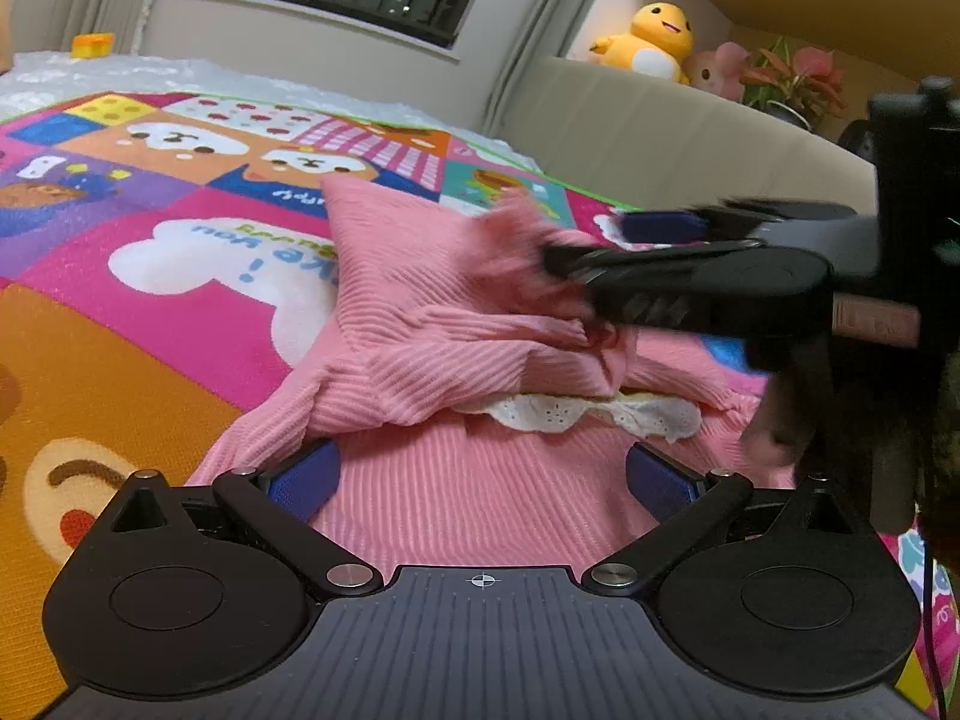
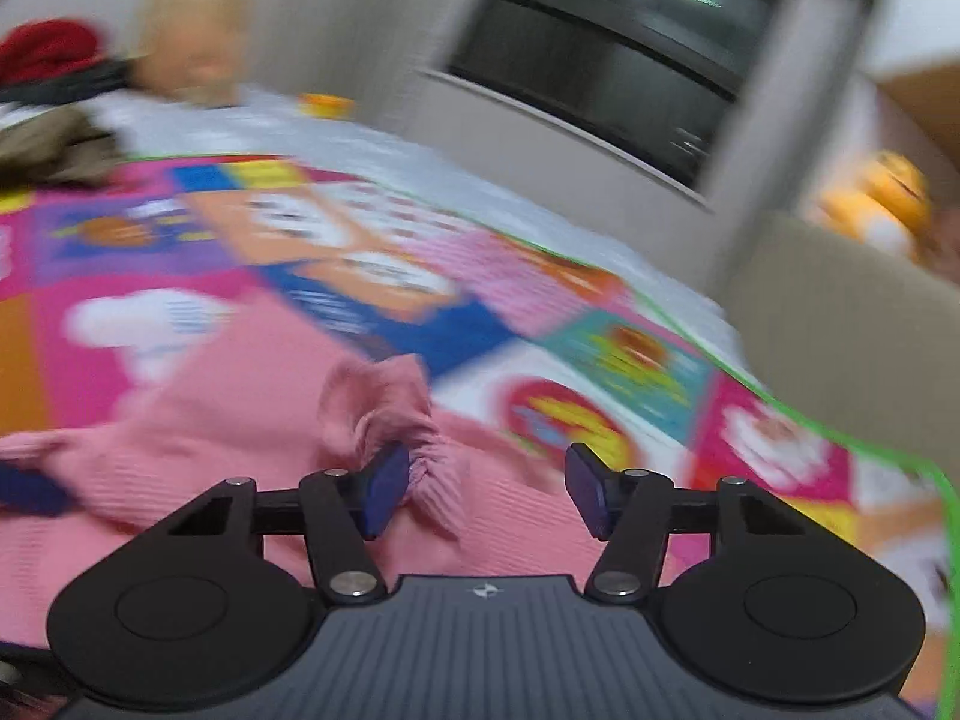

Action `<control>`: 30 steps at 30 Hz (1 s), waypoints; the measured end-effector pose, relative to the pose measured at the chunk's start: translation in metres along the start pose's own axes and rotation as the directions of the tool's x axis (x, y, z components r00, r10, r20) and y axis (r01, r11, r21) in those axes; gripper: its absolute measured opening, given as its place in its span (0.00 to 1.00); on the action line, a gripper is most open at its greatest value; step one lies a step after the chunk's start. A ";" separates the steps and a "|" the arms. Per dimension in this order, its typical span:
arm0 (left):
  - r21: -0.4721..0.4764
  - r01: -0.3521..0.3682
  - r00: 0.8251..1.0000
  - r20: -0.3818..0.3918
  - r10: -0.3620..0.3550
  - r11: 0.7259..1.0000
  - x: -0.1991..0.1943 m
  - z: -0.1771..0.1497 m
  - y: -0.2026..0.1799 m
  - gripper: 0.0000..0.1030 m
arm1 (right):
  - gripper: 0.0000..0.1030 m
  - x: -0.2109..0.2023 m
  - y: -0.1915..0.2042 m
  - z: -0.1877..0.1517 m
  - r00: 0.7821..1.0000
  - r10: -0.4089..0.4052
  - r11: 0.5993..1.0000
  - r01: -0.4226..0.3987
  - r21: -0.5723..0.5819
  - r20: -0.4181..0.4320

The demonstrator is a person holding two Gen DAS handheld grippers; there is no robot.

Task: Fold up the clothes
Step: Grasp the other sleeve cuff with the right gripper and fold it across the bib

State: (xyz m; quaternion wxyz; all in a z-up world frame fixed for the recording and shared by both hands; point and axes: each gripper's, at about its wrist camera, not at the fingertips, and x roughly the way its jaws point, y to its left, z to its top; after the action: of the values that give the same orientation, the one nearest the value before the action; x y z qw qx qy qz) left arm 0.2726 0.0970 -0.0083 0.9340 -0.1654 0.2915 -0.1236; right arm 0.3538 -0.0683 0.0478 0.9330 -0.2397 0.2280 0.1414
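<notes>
A colourful cartoon play mat (image 1: 150, 324) spreads ahead of and to the left of both grippers, its green-trimmed far edge (image 2: 798, 420) running past the right gripper's right side toward a beige padded wall (image 1: 660, 132). Much of the mat to the left lies bare.

One pink ribbed sweater (image 1: 456, 360) lies crumpled on the mat directly under and ahead of the left gripper (image 1: 480, 480), with a strip of white lace trim (image 1: 600, 414) showing just beyond its fingertips. The left gripper's jaws stand wide, one blue pad (image 1: 306, 474) on each side over the knit; nothing is pinched between them.

The right gripper (image 2: 486, 486) reaches in from the left gripper's right, above the garment. Its jaws are about half open. A bunched pink cuff (image 2: 384, 414) rises beside the left pad (image 2: 384, 486) and seems to brush it, but the right pad stands clear, so nothing is clamped. This view is blurred.

Beyond the padded wall, up and right of the left gripper, sit two plush toys, one yellow (image 1: 654, 36) and one pink (image 1: 720, 69), beside one potted plant (image 1: 798, 84). Far left of the right gripper lies a heap of dark and red clothes (image 2: 54, 96).
</notes>
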 end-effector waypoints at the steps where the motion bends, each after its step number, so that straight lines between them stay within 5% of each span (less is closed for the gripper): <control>1: -0.002 0.001 1.000 0.000 -0.001 1.000 0.000 0.000 0.000 1.00 | 0.56 0.002 -0.015 -0.004 0.999 -0.043 0.999 0.043 0.033 -0.018; 4: -0.003 0.000 1.000 -0.001 0.000 1.000 0.000 0.000 0.000 1.00 | 0.56 0.005 -0.059 -0.020 0.989 -0.113 0.982 0.126 0.139 -0.094; 7: -0.002 -0.001 1.000 -0.002 0.001 1.000 0.000 0.000 0.000 1.00 | 0.56 -0.002 -0.094 -0.033 0.993 -0.057 0.945 0.087 0.316 -0.101; 10: -0.002 -0.001 1.000 -0.003 0.001 1.000 0.000 0.000 0.000 1.00 | 0.57 -0.005 -0.112 -0.042 0.997 0.066 0.873 -0.039 0.487 -0.039; 12: -0.002 -0.001 1.000 -0.003 0.001 1.000 0.000 0.000 0.000 1.00 | 0.57 0.000 -0.115 -0.046 0.992 0.128 0.822 -0.101 0.560 -0.009; 16: -0.001 -0.001 1.000 -0.004 0.001 1.000 0.000 0.000 0.000 1.00 | 0.58 0.023 -0.099 -0.054 0.982 0.186 0.783 -0.139 0.606 -0.016; 17: 0.000 -0.002 1.000 -0.004 0.002 1.000 0.000 0.000 0.000 1.00 | 0.57 0.027 -0.094 -0.054 0.978 0.207 0.784 -0.155 0.601 -0.017; 20: 0.000 -0.002 1.000 -0.004 0.002 1.000 0.000 0.000 0.000 1.00 | 0.23 0.040 -0.079 -0.054 0.964 0.265 0.784 -0.203 0.586 -0.021; 22: 0.000 -0.002 1.000 -0.005 0.002 1.000 0.000 0.000 0.000 1.00 | 0.14 0.028 -0.073 -0.044 0.970 0.242 0.813 -0.217 0.540 0.026; 27: 0.001 -0.003 1.000 -0.005 0.003 1.000 0.001 0.000 0.000 1.00 | 0.12 0.000 -0.083 -0.021 0.975 0.179 0.843 -0.221 0.490 0.132; 30: 0.002 -0.003 1.000 -0.005 0.003 1.000 0.001 0.000 0.000 1.00 | 0.12 0.007 -0.089 -0.025 0.991 0.116 0.872 -0.135 0.471 0.070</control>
State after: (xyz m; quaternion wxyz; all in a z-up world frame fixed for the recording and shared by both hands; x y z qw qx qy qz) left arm 0.2733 0.0969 -0.0085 0.9336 -0.1637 0.2940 -0.1227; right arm 0.3845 -0.1554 0.0591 0.9564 0.0140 0.2522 0.1464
